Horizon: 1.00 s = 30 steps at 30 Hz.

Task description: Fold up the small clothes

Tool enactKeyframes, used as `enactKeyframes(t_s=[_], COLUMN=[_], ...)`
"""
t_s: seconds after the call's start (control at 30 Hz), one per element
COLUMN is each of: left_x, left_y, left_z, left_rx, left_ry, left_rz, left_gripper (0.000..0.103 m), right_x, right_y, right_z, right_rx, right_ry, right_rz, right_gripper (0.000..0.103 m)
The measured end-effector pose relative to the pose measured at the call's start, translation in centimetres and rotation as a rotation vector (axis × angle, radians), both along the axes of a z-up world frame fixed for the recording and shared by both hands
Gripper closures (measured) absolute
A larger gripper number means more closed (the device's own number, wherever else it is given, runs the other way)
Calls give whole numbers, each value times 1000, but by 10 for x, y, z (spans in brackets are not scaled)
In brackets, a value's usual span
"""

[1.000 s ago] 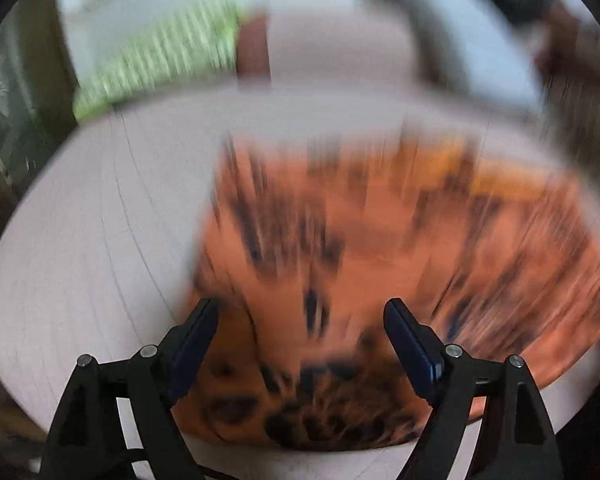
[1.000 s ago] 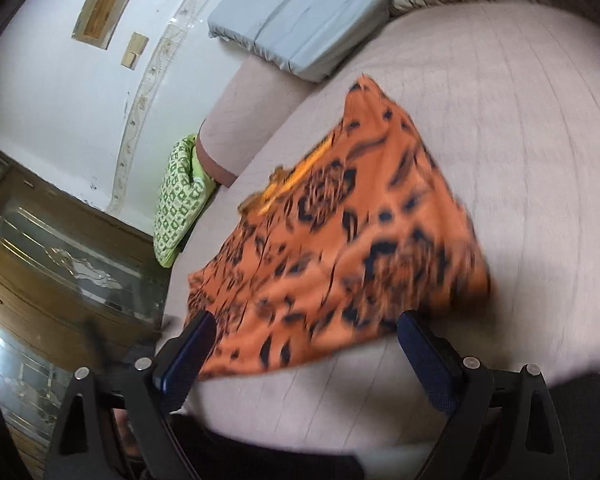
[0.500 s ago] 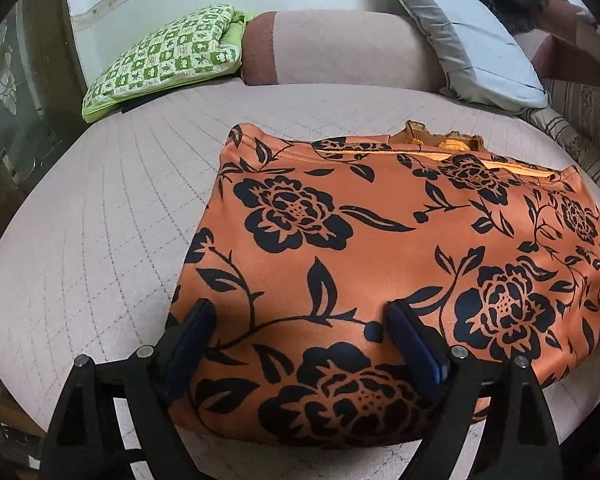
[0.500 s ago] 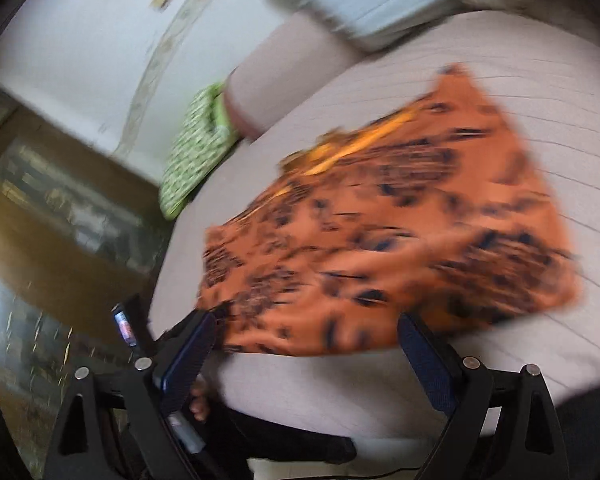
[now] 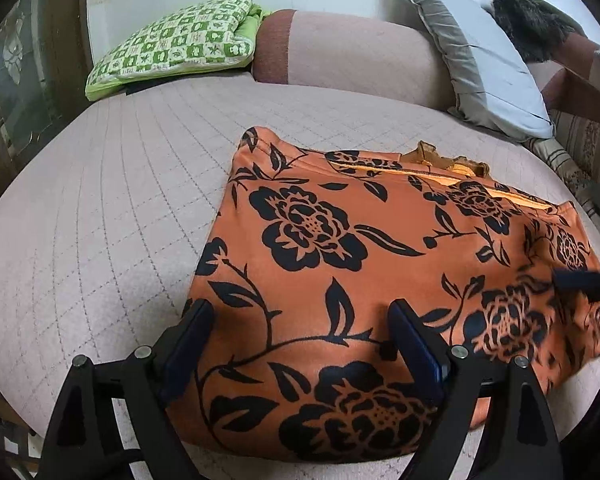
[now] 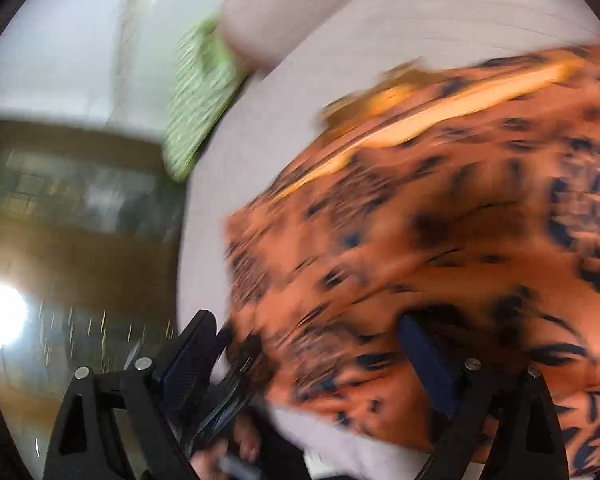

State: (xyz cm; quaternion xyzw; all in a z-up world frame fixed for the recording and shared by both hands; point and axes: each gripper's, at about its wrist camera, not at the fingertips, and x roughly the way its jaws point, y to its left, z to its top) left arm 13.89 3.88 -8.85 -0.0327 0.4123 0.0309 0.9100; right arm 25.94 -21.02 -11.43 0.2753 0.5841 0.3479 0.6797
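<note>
An orange garment with black flowers (image 5: 360,256) lies flat on the pale quilted bed (image 5: 112,216). My left gripper (image 5: 300,344) is open and empty, hovering over the garment's near left edge. In the blurred right wrist view the same garment (image 6: 440,232) fills the right side. My right gripper (image 6: 312,356) is open and empty, low over the garment's near edge. The right gripper's tip (image 5: 588,280) shows as a dark blur at the right edge of the left wrist view.
A green checked cushion (image 5: 176,44) and a pink bolster (image 5: 340,56) lie at the head of the bed. A grey pillow (image 5: 480,68) leans at the back right. A dark wooden cabinet with glass (image 6: 72,208) stands beyond the bed's left edge.
The left gripper has settled and holds still over the garment's near edge. The right gripper has swung closer and lower over the garment, moving fast; its view is blurred.
</note>
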Motion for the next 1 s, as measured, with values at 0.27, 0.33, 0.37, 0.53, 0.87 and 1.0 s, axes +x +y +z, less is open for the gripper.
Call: enactKeyframes(t_s=[0.27, 0.33, 0.37, 0.53, 0.87, 1.0], left_x=[4, 4, 4, -3, -11, -31], left_y=[-2, 0, 1, 6, 7, 17], left_z=[-1, -1, 0, 9, 17, 28], left_rx=[16, 9, 7, -38, 92, 36], left_ry=[9, 9, 10, -35, -94, -104], left_rz=[-3, -1, 1, 14, 44, 8], left_gripper=[14, 14, 14, 14, 12, 12], right_x=[39, 50, 49, 49, 42, -18], right_y=[-5, -16, -25, -19, 1, 4], right_z=[-2, -45, -43, 3, 5, -19], right_rx=[-17, -82, -20, 62, 115, 234], right_ry=[-35, 98, 90, -72, -69, 33], right_rz=[-121, -192, -243, -180, -131, -46], right_gripper=[9, 14, 14, 14, 15, 15])
